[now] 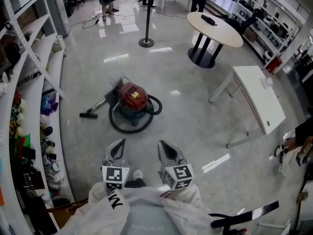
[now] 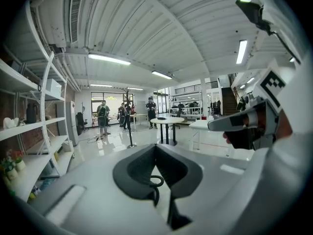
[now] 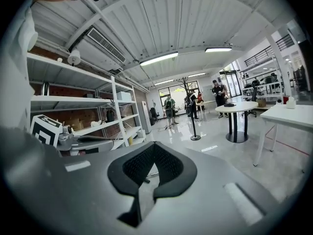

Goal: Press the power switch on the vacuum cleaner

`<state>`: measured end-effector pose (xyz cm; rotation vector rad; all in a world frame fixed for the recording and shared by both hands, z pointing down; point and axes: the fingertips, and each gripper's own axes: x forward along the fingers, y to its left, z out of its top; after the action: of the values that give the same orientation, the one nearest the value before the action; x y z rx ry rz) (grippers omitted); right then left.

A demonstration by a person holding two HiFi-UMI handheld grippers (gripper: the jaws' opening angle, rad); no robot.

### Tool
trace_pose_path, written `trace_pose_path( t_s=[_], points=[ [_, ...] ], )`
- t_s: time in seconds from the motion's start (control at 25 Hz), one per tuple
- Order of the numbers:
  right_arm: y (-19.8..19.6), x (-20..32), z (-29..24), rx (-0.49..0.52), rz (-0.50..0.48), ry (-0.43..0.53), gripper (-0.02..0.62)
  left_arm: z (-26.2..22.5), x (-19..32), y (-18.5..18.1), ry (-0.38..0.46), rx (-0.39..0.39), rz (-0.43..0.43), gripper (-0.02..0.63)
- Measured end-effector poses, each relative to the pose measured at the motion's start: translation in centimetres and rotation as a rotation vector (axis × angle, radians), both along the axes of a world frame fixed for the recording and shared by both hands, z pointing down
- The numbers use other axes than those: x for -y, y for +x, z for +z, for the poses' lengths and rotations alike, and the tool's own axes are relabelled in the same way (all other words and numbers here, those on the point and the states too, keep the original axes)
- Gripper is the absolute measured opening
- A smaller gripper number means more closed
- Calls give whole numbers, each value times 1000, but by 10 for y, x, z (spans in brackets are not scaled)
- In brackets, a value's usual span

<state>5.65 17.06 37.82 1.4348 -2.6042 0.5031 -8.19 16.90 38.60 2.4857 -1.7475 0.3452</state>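
Ahead, vacuum cleaner (image 1: 133, 102) on glossy floor (image 1: 190, 131); shelves (image 1: 30, 99) left; left gripper (image 1: 121, 143), right gripper (image 1: 162, 144) fingers (image 2: 134, 173) closed.

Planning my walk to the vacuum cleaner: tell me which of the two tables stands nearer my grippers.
The white rectangular table at the right is nearer. The beige round table, on its black pedestal, stands farther off, beyond it.

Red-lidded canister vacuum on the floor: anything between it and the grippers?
Nothing visible. Only bare grey floor separates the left gripper and right gripper from the red-lidded canister vacuum. Its black hose loops around the base's near side, low on the floor.
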Motion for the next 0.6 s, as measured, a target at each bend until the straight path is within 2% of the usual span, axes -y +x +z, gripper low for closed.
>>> trace_pose_path(
  t_s=[0.6],
  points=[
    [-36, 57, -1, -40, -11, 7, 0, 5, 50, -40, -1, -27, -12, 0]
  ],
)
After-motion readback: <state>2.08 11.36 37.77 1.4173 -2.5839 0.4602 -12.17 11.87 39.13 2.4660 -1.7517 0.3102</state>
